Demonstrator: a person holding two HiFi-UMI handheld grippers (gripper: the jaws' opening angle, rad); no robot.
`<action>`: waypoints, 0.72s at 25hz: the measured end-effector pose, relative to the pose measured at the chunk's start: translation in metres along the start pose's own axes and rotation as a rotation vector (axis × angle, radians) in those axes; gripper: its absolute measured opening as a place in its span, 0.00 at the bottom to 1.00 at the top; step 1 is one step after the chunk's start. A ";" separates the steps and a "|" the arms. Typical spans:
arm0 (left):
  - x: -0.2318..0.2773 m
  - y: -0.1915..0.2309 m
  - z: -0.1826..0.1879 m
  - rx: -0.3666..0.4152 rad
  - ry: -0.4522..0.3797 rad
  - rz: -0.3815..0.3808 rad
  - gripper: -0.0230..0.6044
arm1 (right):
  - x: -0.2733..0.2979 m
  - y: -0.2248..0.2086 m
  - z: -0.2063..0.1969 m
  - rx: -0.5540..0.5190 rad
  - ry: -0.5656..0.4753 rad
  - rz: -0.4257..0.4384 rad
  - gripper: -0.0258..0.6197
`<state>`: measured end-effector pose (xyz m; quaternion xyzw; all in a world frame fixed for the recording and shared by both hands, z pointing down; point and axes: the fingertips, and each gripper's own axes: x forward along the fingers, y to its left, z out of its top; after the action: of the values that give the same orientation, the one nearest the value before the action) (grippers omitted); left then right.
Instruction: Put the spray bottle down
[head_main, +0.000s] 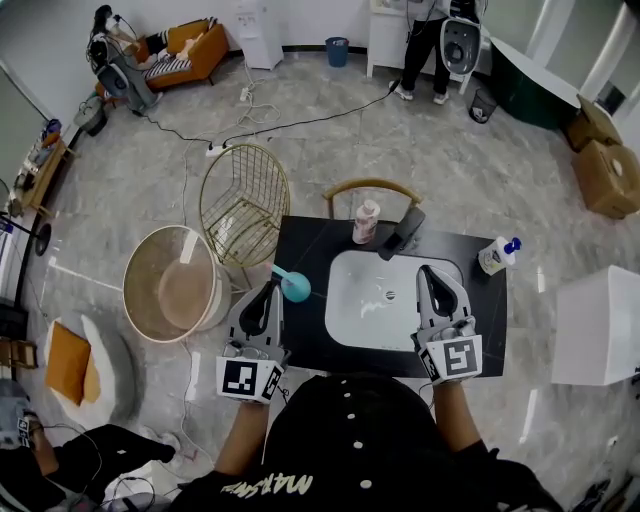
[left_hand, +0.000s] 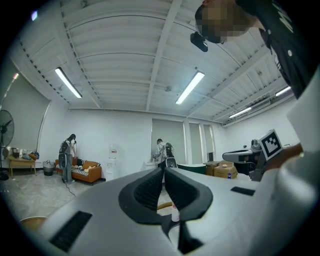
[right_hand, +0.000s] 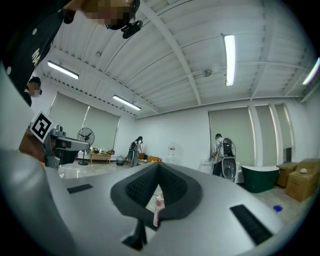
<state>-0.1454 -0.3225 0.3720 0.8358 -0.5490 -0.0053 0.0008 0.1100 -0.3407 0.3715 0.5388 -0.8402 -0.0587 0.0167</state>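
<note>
Black ribbed pads meet tip to tip on both sides: the left gripper (left_hand: 163, 171) has its jaws closed on nothing, and the right gripper (right_hand: 159, 166) is likewise pressed together and empty. Just beyond and between the two pairs of jaws lies the white sink (head_main: 360, 312), set into the dark desk (head_main: 300, 240). Past it, ahead of the jaws, a pink-capped bottle (head_main: 366, 222) stands beside a black tap (head_main: 402, 233). The spray bottle (head_main: 497, 256), with a white body and blue head, sits on the desk ahead and to the right of the right jaws, well apart from them, so we judge it already set down. If we took it up again, we would expect smooth, thin plastic that gives under pressure and can slip, fairly light, with liquid shifting inside. We think the neck under the trigger head gives the surest hold, with the jaws closing gently on the upper body.
</note>
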 end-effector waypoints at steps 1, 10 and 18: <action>0.000 0.000 0.000 0.002 0.001 -0.001 0.08 | 0.000 0.001 0.001 -0.002 0.001 0.002 0.03; 0.000 -0.003 0.000 -0.001 0.002 -0.010 0.08 | 0.001 0.008 0.007 0.000 -0.010 0.026 0.03; -0.001 -0.007 0.004 0.004 0.006 -0.022 0.08 | 0.000 0.008 0.010 -0.008 -0.009 0.022 0.03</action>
<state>-0.1393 -0.3188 0.3678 0.8418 -0.5398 -0.0016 0.0008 0.1019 -0.3361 0.3626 0.5290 -0.8461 -0.0642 0.0156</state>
